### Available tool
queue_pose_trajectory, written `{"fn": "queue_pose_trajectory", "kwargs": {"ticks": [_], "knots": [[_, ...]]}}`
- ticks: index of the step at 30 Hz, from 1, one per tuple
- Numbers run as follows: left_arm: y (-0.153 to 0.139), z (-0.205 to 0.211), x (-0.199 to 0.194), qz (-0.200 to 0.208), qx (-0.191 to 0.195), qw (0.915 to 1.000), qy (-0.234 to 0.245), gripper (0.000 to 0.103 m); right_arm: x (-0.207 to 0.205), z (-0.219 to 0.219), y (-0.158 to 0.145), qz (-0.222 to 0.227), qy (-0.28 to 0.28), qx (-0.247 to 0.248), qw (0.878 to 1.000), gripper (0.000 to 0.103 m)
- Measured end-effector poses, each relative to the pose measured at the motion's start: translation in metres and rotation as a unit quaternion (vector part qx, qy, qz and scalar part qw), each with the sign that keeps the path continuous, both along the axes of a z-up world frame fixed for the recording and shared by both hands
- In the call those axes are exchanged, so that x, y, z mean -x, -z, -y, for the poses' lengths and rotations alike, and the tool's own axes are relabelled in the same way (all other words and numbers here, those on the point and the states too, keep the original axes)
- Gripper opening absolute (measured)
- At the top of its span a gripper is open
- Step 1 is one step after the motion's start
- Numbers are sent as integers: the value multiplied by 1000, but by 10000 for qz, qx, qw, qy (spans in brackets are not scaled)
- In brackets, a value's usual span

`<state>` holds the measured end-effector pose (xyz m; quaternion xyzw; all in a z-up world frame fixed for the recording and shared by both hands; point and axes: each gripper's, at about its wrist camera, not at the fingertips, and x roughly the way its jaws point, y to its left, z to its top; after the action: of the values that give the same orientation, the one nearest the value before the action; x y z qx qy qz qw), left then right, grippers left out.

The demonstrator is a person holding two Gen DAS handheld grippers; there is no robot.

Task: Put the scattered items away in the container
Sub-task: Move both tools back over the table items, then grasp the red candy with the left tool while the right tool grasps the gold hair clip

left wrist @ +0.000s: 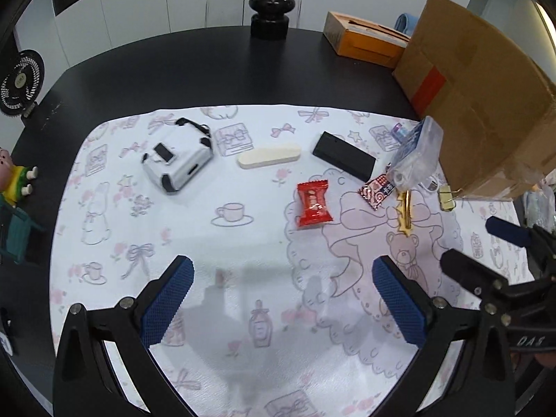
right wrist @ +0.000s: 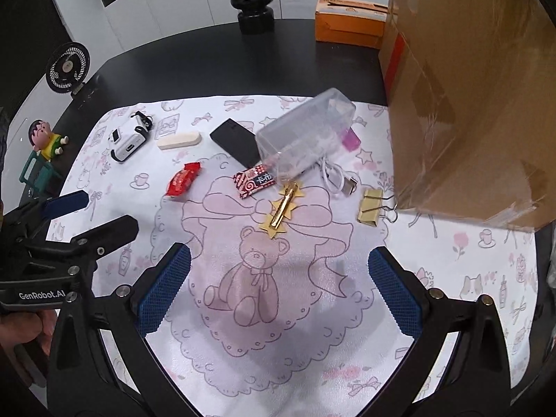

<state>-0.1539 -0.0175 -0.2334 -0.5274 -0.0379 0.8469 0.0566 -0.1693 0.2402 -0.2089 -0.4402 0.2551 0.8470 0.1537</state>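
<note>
Scattered on a white patterned cloth (left wrist: 243,236) lie a white camera-like device (left wrist: 177,160), a cream oblong bar (left wrist: 268,155), a black flat box (left wrist: 344,155), a red candy (left wrist: 313,203), a swirl-print candy (left wrist: 377,189), a gold star hair clip (right wrist: 283,208), a gold binder clip (right wrist: 371,206) and a white cable (right wrist: 335,173). A clear plastic container (right wrist: 305,132) lies tilted on its side over the cable. My left gripper (left wrist: 283,271) hangs open over bare cloth. Just short of the hair clip, my right gripper (right wrist: 279,257) is open and holds nothing.
A big cardboard box (right wrist: 469,87) stands at the right, against the binder clip. At the back are an orange box (left wrist: 361,40) and a black vase (left wrist: 270,10). A small fan (left wrist: 21,83) and a toy figure (left wrist: 15,177) sit at the left table edge.
</note>
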Motion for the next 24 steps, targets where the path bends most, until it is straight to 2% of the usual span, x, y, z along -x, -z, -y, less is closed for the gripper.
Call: {"fn": "queue_pose_trajectory", "kwargs": {"ticks": [4, 9, 14, 17, 21, 23, 24], "knots": [[11, -12, 17, 109, 45, 9999, 20, 98, 6, -7, 8, 32, 27, -25, 10000, 102], [26, -22, 37, 241, 260, 9993, 103, 83, 22, -6, 15, 80, -136, -113, 9998, 91], [41, -23, 53, 424, 396, 9982, 123, 69, 39, -6, 29, 167, -230, 9, 9996, 71], [42, -26, 57, 360, 573, 9976, 173, 69, 50, -6, 38, 233, -288, 108, 9993, 57], [42, -27, 59, 362, 621, 9972, 204, 68, 53, 1, 40, 226, -252, -231, 9992, 51], [41, -26, 60, 372, 620, 9972, 210, 65, 51, -1, 41, 282, -130, -276, 9991, 35], [40, -27, 59, 356, 623, 9972, 212, 62, 50, -2, 41, 310, -64, -292, 9991, 32]]}}
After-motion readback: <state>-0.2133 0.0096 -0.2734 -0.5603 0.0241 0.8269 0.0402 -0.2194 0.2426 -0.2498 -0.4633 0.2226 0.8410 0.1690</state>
